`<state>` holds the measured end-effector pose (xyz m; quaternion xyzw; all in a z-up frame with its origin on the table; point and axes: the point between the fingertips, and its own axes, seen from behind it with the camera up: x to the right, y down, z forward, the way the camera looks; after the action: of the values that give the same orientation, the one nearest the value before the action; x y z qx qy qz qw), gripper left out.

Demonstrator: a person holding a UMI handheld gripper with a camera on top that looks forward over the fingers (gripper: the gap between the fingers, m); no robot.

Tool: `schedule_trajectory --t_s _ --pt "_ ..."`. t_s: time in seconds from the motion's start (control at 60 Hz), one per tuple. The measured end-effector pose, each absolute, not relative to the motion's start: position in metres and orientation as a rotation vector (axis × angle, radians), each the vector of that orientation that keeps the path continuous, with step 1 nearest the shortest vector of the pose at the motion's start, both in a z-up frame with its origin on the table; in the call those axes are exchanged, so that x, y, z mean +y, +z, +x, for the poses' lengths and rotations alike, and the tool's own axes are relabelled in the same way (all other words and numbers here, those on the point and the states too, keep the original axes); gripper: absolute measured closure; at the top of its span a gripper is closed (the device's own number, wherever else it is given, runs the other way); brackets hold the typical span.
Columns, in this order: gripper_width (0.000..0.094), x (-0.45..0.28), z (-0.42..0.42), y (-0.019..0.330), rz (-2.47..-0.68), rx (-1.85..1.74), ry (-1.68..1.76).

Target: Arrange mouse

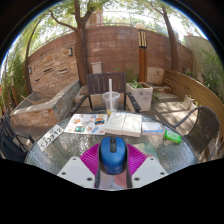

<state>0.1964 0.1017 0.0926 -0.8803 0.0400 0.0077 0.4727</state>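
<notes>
A blue computer mouse [111,157] sits between my two fingers, its nose pointing away over a round glass table [60,150]. My gripper [112,163] is shut on the mouse, both magenta pads pressing its sides; one pad [92,159] shows at its left. The mouse looks held just above the table's near edge.
On the table beyond the mouse lie an open book or papers [124,122], a picture sheet [85,124], a clear cup with a straw [110,99] and a green thing [173,137]. Chairs, a planter [140,95] and a brick wall stand behind.
</notes>
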Motion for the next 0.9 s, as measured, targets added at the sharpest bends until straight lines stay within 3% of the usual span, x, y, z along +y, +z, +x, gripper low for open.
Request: schedule_trajectory --t_s 0.117,0.267,0.367,0.75,0.9 --pt "0.0575 0.094 0.223 0.029 -2.258 0.082 -0.010" --pt "0.0392 0.084 0.235 0.001 -2.296 0.083 -0.014" --pt "0.0078 0.075 0.236 0.018 -2.269 0.054 -0.037" --pt "0.0084 -0.048 0.207 0.143 -2.213 0.019 -0.116" --pt "0.0083 -0.113 0.191 0.175 -2.192 0.021 -0.157"
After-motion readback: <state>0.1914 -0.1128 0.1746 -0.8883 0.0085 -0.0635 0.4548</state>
